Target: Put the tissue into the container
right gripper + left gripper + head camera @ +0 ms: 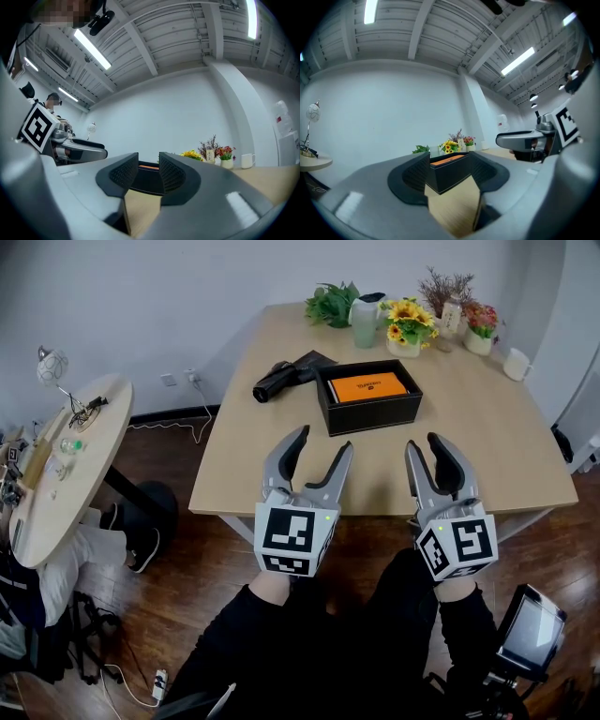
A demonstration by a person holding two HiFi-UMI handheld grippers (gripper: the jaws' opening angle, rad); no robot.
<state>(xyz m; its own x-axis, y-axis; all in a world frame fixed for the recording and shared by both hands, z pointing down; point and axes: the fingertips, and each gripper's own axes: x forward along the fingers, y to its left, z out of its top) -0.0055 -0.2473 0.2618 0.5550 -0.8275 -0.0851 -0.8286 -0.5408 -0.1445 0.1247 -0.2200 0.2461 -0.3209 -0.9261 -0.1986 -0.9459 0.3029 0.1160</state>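
Observation:
A black rectangular container (pixel 371 412) sits on the wooden table (pixel 487 446), and an orange tissue pack (pixel 368 387) lies inside it. My left gripper (pixel 323 442) hovers over the table's near edge, just short of the container, open wide and empty. To its right my right gripper (pixel 426 443) is open by a narrower gap, also empty. In the left gripper view the container (pixel 446 177) and the orange pack (pixel 448 160) show between the jaws of the left gripper (pixel 450 165). The right gripper (pixel 148 164) frames the container (pixel 146 182) too.
A black rolled object (pixel 276 382) and a dark flat item (pixel 310 362) lie left of the container. Plants (pixel 331 304), a pale green vase (pixel 364 321), flowers (pixel 406 324) and a white mug (pixel 517 364) line the far edge. A round side table (pixel 66 465) stands at left.

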